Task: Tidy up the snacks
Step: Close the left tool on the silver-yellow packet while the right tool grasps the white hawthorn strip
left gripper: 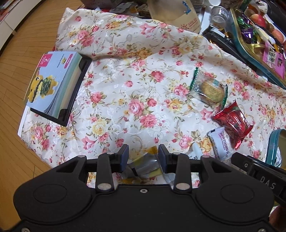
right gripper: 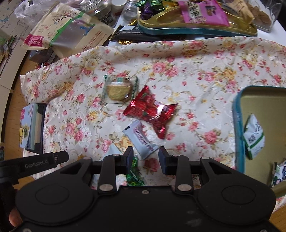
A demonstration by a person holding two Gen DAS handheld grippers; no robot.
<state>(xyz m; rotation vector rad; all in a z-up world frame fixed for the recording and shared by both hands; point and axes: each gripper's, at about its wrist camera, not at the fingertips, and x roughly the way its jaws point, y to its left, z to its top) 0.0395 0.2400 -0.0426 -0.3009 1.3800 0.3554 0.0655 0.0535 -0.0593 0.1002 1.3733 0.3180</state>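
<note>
A teal-rimmed tin [right gripper: 238,125] with a gold inside was seen at the right edge of the floral cloth [right gripper: 205,71]; a white-and-green packet [right gripper: 254,137] lay tilted inside it near its left wall, and a second packet at its lower edge could not be made out. A second teal-and-gold tray [right gripper: 196,26] was noted past the far edge of the cloth, loaded with a pink packet [right gripper: 203,12] and foil-wrapped sweets [left gripper: 248,30].

Loose on the cloth, three snacks were recorded: a clear-wrapped biscuit [right gripper: 118,89], a red foil packet [right gripper: 152,110] just beside it with its long axis running from upper left to lower right, and a white hawthorn bar [right gripper: 141,139] lying along the same diagonal, its near end just ahead of the right gripper [right gripper: 146,158].

The right gripper was held partly open, nothing pinched; a green wrapper [right gripper: 134,171] lay by its left finger. The left gripper [left gripper: 143,157] was partly closed around a silver-and-yellow wrapper [left gripper: 143,166]; whether it was actually gripped could not be told.
</note>
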